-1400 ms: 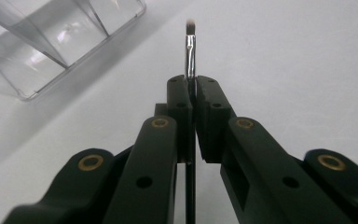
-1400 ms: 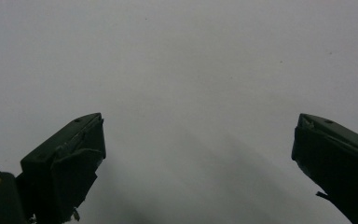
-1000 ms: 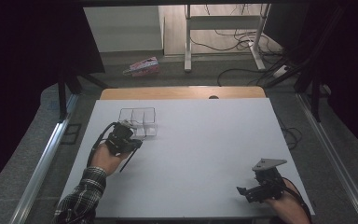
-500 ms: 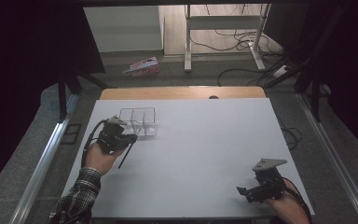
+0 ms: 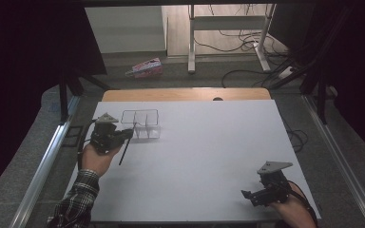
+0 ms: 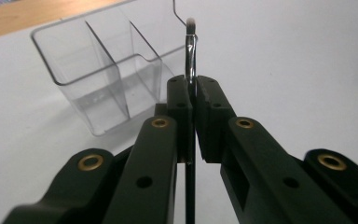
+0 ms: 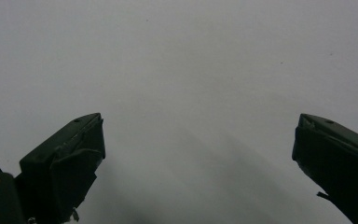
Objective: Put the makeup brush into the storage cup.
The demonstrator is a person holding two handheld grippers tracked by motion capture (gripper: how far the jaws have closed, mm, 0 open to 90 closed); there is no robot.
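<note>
A clear plastic organizer with three compartments stands on the white table at the far left. My left gripper hovers just left of it, shut on a thin brush. The brush has a black handle, a silver ferrule and a pale tip. Its tip points up towards the organizer's near rim, and its handle hangs down towards the person. My right gripper rests near the table's front right corner, open, with nothing between its fingers.
A wooden strip runs along the table's far edge. On the floor beyond lie a pink packet, desk legs and cables. Metal rails flank the table on both sides.
My left gripper has lifted and shifted left with the brush, away from the organizer's front. The right gripper has stayed still.
</note>
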